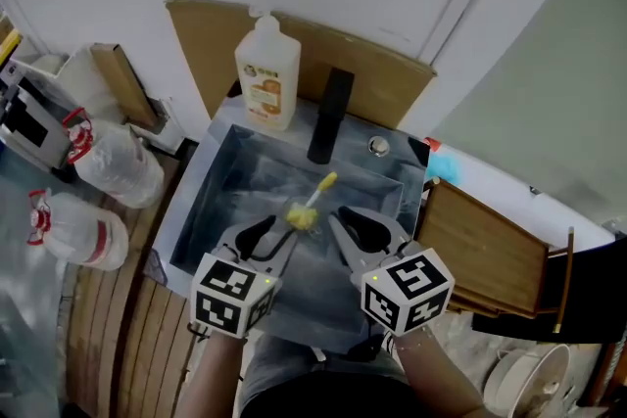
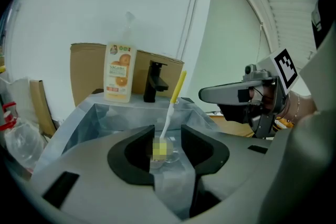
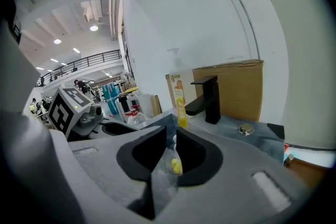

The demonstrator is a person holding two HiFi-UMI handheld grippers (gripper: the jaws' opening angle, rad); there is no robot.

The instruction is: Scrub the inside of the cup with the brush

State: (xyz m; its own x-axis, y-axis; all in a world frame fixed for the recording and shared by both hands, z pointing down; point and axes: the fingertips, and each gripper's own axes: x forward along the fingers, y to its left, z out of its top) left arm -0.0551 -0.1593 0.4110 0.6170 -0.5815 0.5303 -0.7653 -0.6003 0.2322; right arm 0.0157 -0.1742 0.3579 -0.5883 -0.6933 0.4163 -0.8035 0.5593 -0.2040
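A clear cup (image 1: 300, 224) stands in the film-lined sink (image 1: 201, 201). A brush (image 1: 321, 187) with a yellow handle leans in it, its yellow sponge head down inside the cup. My left gripper (image 1: 273, 236) hovers over the sink's near part, open, with the cup (image 2: 167, 155) and brush (image 2: 169, 113) seen beyond the gap of the left gripper (image 2: 167, 132). My right gripper (image 1: 356, 228) hovers beside it on the right, its jaws slightly apart and empty. In the right gripper view the brush (image 3: 181, 113) and cup (image 3: 173, 164) lie ahead of the right gripper (image 3: 170, 137).
A soap bottle (image 1: 267, 73) and a black faucet (image 1: 330, 116) stand on the sink's far rim, backed by cardboard (image 1: 382, 73). A round drain knob (image 1: 378, 147) is beside the faucet. Plastic bottles (image 1: 113, 162) lie left. A wooden board (image 1: 485, 245) sits right.
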